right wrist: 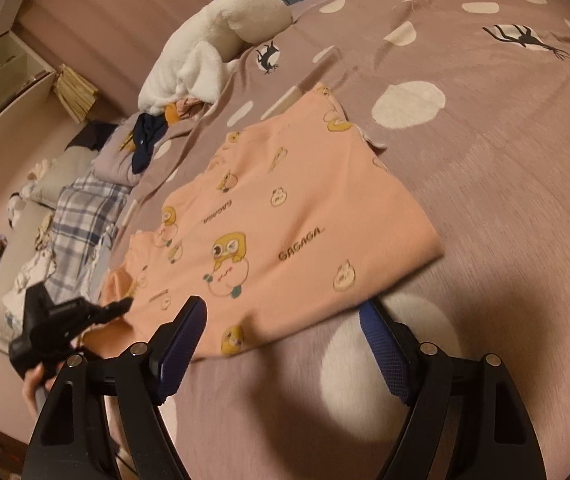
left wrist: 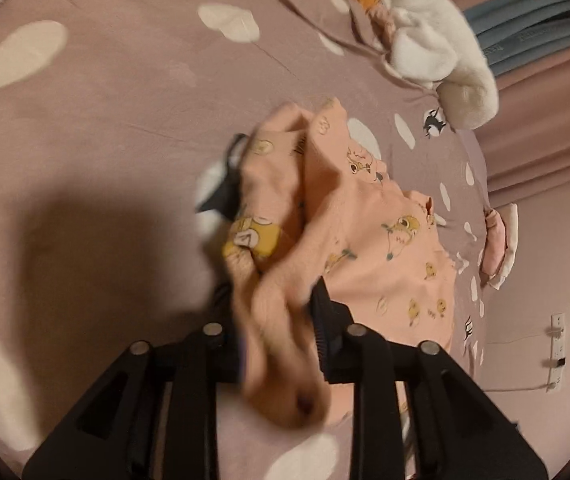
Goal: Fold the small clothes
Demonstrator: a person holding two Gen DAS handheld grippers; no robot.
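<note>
Left wrist view shows the left hand-held gripper (left wrist: 281,320) clenched on a bunched fold of the peach cotton child's garment printed with yellow cartoon chicks (left wrist: 389,256), the cloth lifted and crumpled between its black fingers (left wrist: 327,312) while the rest of the garment drapes down to the right onto the mauve bedspread with cream spots (left wrist: 105,120). Far right on the bed lies a fluffy white plush blanket (left wrist: 437,44). Right wrist view has the right hand-held gripper (right wrist: 283,346) released, its blue-padded fingers (right wrist: 183,344) spread wide just above the near edge of the garment (right wrist: 285,216), which lies mostly flat on the bedspread (right wrist: 485,184). The left hand-held gripper (right wrist: 119,306) pinches the garment's near left corner. Beyond it, at the left, sit a blue-and-white plaid cloth (right wrist: 85,208) and a dark navy piece of clothing (right wrist: 149,140).
</note>
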